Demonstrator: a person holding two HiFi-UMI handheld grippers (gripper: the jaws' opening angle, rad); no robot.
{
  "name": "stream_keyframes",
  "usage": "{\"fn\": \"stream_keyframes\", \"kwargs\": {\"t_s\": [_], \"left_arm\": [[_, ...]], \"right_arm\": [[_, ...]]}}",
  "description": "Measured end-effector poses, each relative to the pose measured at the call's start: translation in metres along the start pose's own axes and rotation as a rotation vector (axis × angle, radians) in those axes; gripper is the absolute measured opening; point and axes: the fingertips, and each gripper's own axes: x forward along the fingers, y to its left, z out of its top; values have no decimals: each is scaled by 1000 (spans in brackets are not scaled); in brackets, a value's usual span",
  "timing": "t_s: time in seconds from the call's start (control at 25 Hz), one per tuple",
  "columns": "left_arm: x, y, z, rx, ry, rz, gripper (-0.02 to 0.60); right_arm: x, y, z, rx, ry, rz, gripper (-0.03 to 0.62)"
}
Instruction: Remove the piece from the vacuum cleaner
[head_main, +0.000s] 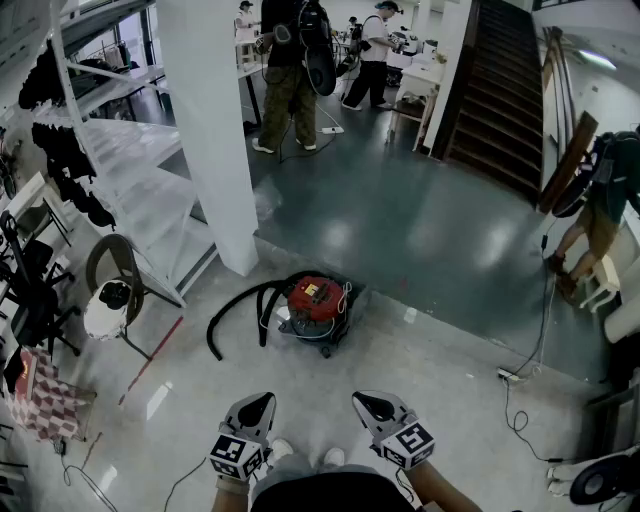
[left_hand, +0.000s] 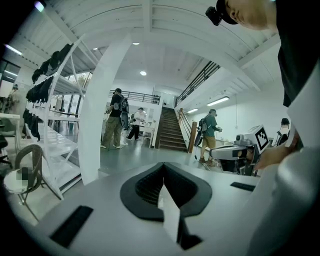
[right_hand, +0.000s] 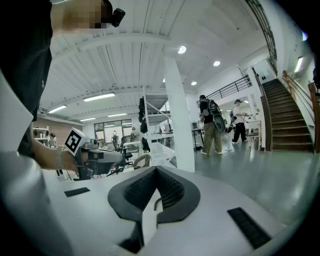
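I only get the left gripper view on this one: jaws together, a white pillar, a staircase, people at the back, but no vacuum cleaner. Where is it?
Observer: In the head view, the red-topped canister vacuum cleaner stands on the pale floor ahead of the person, just past the foot of the white pillar.
Operator: Is either gripper on it?
Observer: No. The left gripper and the right gripper are both low, close to the person's body, well apart from it.
Operator: I can't see the right jaws from here.
Observer: The right gripper view shows them together, with nothing between them.
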Motion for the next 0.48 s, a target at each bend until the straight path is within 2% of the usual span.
{"fn": "stream_keyframes", "kwargs": {"t_s": [0.24,0.48], "left_arm": [[-1,0,-15,7,32,-8,18],[-8,35,-15,-16,38,7,19]], "right_arm": [[6,-3,-10,10,2,10,28],[37,3,-2,31,1,25,28]]}}
